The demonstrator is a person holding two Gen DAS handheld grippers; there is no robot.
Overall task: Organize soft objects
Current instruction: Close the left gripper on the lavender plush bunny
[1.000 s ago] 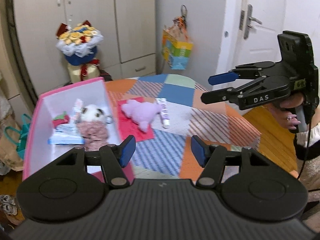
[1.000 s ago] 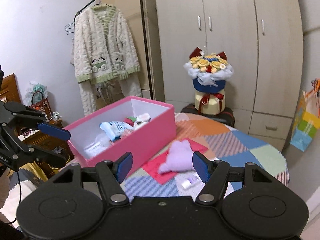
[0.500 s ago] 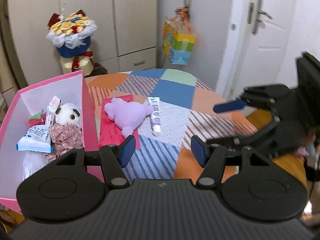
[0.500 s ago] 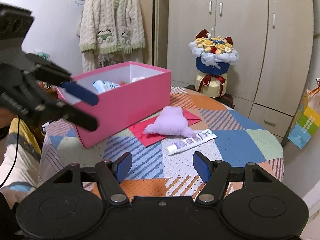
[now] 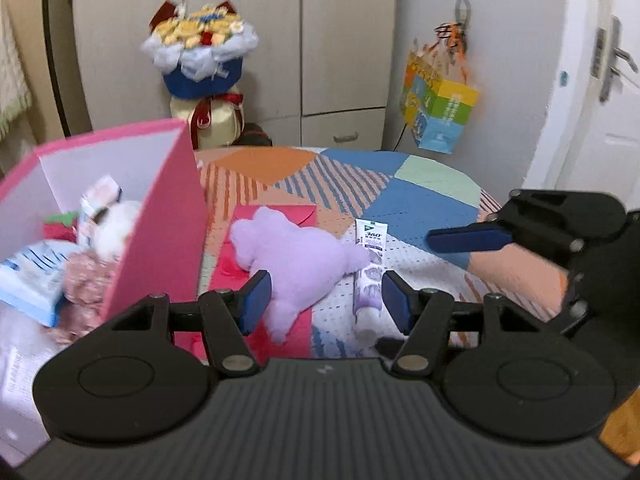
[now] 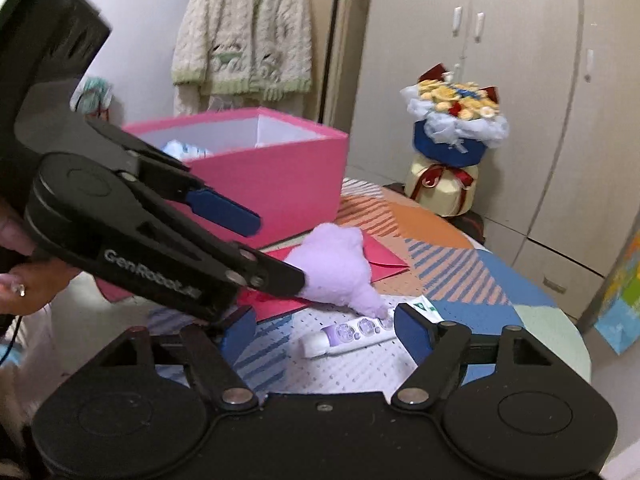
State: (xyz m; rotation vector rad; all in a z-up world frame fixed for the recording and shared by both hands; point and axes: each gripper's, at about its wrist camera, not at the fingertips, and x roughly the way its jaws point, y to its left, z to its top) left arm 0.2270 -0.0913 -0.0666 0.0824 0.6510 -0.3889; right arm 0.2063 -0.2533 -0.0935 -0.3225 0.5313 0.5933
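Note:
A purple plush toy [image 5: 296, 256] lies on a red envelope [image 5: 276, 216] on the patchwork table, beside a white and purple tube [image 5: 370, 268]. My left gripper [image 5: 324, 300] is open, just in front of the plush, its fingers on either side of it. My right gripper [image 6: 324, 330] is open, low over the tube [image 6: 352, 332], with the plush [image 6: 336, 268] just beyond. The pink box [image 5: 160, 216] at the left holds a white plush, a floral pouch and tissue packs. The right gripper also shows at the right of the left wrist view [image 5: 480, 248].
A flower bouquet [image 5: 200, 48] stands behind the table by the wardrobe. A colourful paper bag [image 5: 440, 112] hangs on the wall. A door is at the far right. A knitted cardigan [image 6: 244, 36] hangs behind the pink box [image 6: 272, 172].
Both grippers have come down and in toward the purple plush and the tube. The left gripper now reaches the plush; the right one is close over the tube. Both stay open.

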